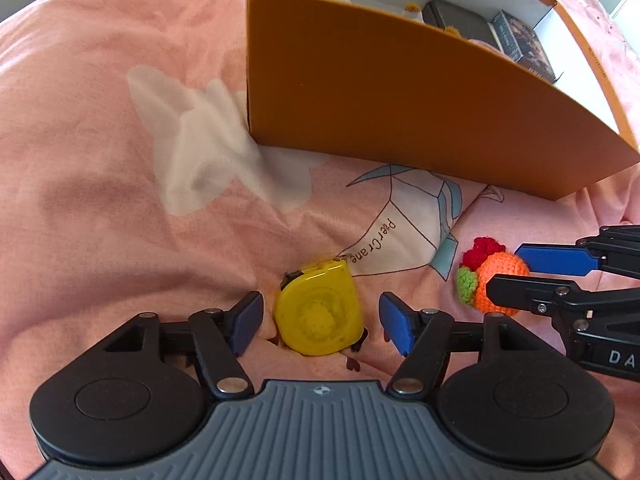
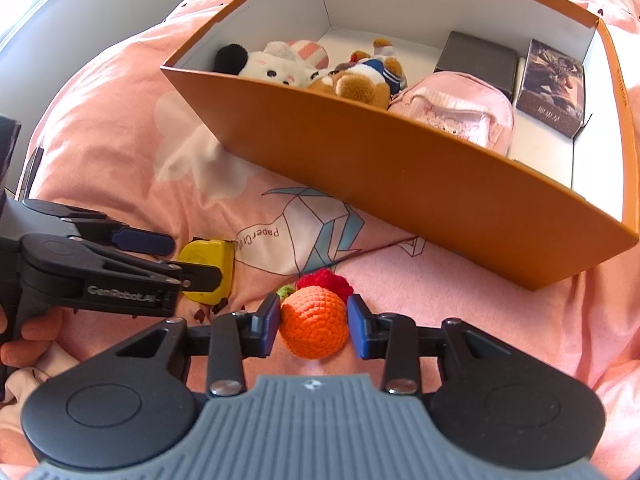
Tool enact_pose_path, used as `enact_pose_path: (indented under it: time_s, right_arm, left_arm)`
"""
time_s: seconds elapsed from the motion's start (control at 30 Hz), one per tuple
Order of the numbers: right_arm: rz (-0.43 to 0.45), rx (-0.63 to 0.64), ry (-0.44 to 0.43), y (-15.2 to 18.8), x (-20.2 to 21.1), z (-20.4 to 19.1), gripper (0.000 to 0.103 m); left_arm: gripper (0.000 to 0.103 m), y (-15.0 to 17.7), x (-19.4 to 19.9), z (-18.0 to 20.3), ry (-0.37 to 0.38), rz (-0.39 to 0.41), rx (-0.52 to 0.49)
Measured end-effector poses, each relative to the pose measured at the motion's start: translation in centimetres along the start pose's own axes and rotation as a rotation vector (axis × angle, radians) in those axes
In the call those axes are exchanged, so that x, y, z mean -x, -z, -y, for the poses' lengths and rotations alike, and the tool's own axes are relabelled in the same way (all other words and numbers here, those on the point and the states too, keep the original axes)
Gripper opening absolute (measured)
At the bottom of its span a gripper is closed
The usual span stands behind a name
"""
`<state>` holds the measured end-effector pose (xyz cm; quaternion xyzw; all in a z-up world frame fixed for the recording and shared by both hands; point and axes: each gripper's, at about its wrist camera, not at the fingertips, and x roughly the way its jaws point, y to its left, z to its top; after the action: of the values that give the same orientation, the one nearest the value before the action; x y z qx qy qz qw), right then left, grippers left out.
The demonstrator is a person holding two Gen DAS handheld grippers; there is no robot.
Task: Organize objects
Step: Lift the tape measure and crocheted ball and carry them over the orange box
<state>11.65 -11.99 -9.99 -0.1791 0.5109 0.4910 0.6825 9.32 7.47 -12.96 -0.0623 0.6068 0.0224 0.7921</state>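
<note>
Two grips | left fingers (image 1: pixel 320 322) spread, yellow tape measure (image 1: pixel 318 312) between them, untouched | right fingers (image 2: pixel 314 326) pinching orange crochet fruit (image 2: pixel 314 326) | orange box (image 2: pixel 400 168) beyond fingertips

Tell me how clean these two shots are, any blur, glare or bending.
Left wrist view: fisheye bows the orange box wall; yellow tape measure sharp, bedsheet soft toward the edges. Right wrist view: same bowing, bright washout at the top left corner, crocheted orange crisp, box contents evenly lit.
</note>
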Motion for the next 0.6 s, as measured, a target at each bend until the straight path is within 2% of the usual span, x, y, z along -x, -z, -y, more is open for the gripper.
enact_pose_path:
  time_s: [0.17,0.3,0.37,0.6]
  right_arm:
    - [0.002,-0.013,-0.01,0.1,-0.2,0.3,0.039]
    - [0.0,-0.017,-0.014,0.3,-0.3,0.5,0.039]
    - [0.0,-0.018,-0.015,0.3,-0.4,0.5,0.039]
    - [0.006,-0.019,-0.017,0.5,-0.3,0.5,0.039]
  left_arm:
    - [0.078,-0.2,-1.1,0.7,-0.042,-0.038,0.002]
    - [0.07,-0.1,-1.9,0.9,-0.061,-0.056,-0.01]
    - [0.063,-0.1,-2.1,0.8,-0.062,-0.059,-0.009]
    - [0.061,0.4,-1.7,0.5,-0.04,-0.029,-0.003]
